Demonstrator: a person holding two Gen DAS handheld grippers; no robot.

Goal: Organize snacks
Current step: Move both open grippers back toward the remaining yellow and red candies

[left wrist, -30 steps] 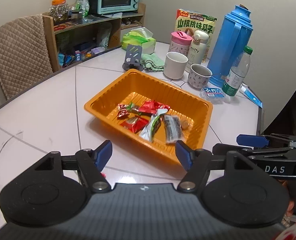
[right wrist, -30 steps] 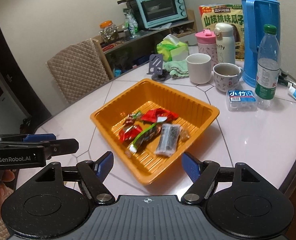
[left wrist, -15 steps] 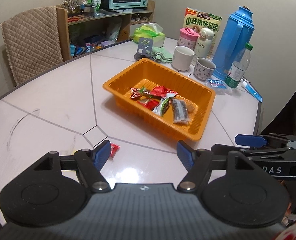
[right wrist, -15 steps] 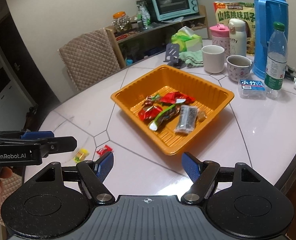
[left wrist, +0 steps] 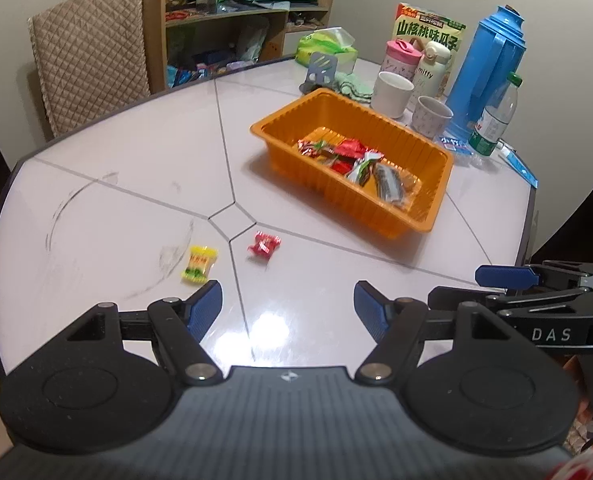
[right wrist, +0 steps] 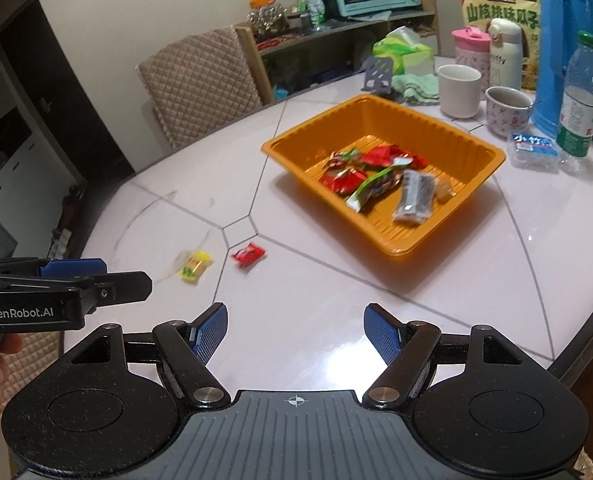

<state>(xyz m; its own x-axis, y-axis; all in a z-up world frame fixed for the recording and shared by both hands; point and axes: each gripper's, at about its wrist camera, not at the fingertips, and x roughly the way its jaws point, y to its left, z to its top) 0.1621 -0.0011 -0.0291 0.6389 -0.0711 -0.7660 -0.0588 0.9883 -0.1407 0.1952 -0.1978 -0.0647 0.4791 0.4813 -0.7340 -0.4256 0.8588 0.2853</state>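
Left wrist view: the left gripper (left wrist: 287, 306) hangs wide and empty above the table (left wrist: 116, 168); just beyond its fingertips lie a yellow candy (left wrist: 199, 263) and a red candy (left wrist: 263, 244). Farther off, the orange tray (left wrist: 396, 222) holds wrapped snacks. The right gripper (right wrist: 295, 334) is likewise spread and empty.

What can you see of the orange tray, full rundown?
The orange tray is a shallow rectangular tub of thin, glossy plastic with ribbed walls, a ridged floor, rounded corners and a flat lip. It sits upright and flat on the pale table, skewed to the table seams, in front of two cups. Inside, a loose pile of wrapped snacks covers the middle of the floor; the rest is bare. Neither tongs touch it. Two candies lie outside on the table.
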